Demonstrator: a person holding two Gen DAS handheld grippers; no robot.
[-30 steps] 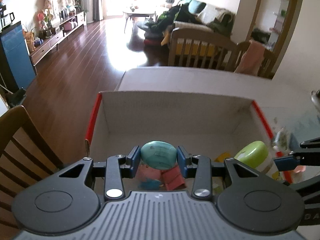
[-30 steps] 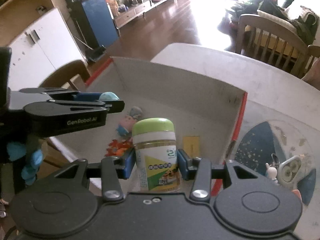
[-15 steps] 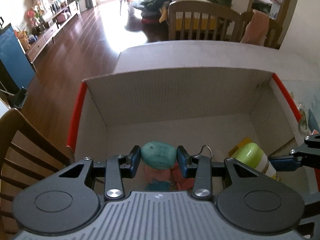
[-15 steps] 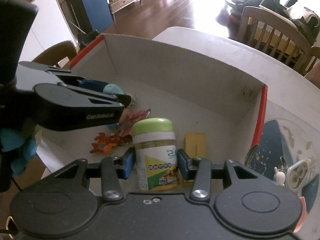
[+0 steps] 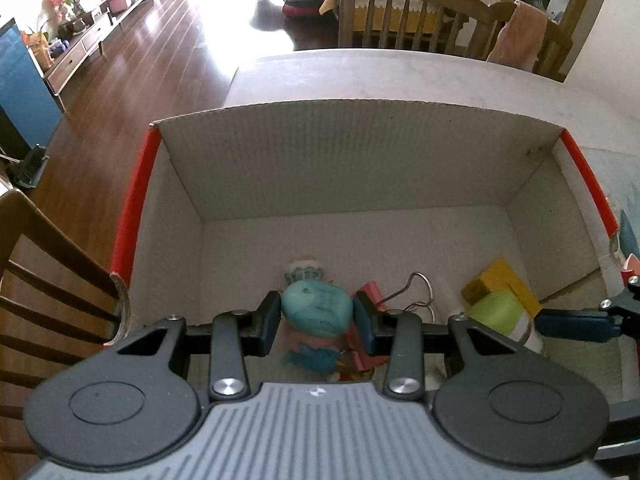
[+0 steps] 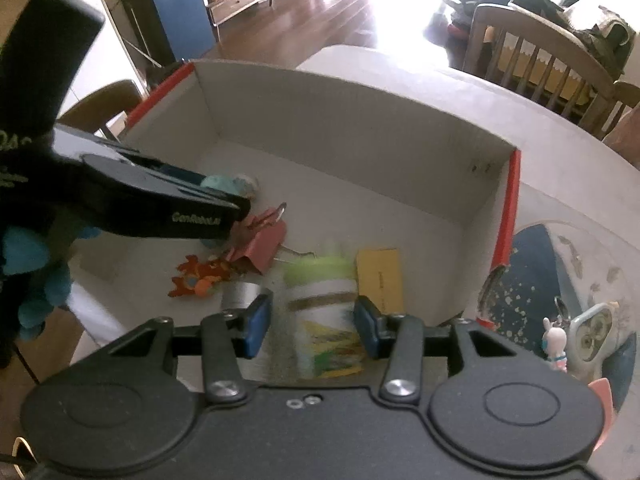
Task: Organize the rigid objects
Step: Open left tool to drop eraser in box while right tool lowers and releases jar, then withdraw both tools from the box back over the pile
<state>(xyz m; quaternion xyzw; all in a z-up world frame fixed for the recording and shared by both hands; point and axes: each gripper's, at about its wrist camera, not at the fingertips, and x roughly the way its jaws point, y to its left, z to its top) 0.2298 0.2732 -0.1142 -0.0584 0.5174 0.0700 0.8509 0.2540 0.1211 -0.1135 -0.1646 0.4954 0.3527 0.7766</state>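
Observation:
A white cardboard box [image 5: 360, 160] with red edges stands on the table. Low inside it, my left gripper [image 5: 317, 313] is shut on a teal rounded toy [image 5: 312, 304]; its black finger [image 6: 200, 208] enters from the left in the right wrist view. My right gripper [image 6: 312, 316] hangs over the box's near right part. Its jaws are opening, and a gap shows on each side of the green-lidded bottle [image 6: 320, 300] between them. The bottle looks blurred and upright. It also shows at the right in the left wrist view [image 5: 496, 312].
On the box floor lie a yellow packet [image 6: 380, 276], a pink binder clip [image 6: 264, 240], an orange toy [image 6: 196, 276] and a small figurine [image 5: 304, 272]. Small figurines [image 6: 592, 328] stand on a blue mat right of the box. Wooden chairs [image 5: 48, 280] flank the table.
My left gripper has sunk into the box with the teal toy in it. The right jaws have spread off the bottle, which now looks blurred.

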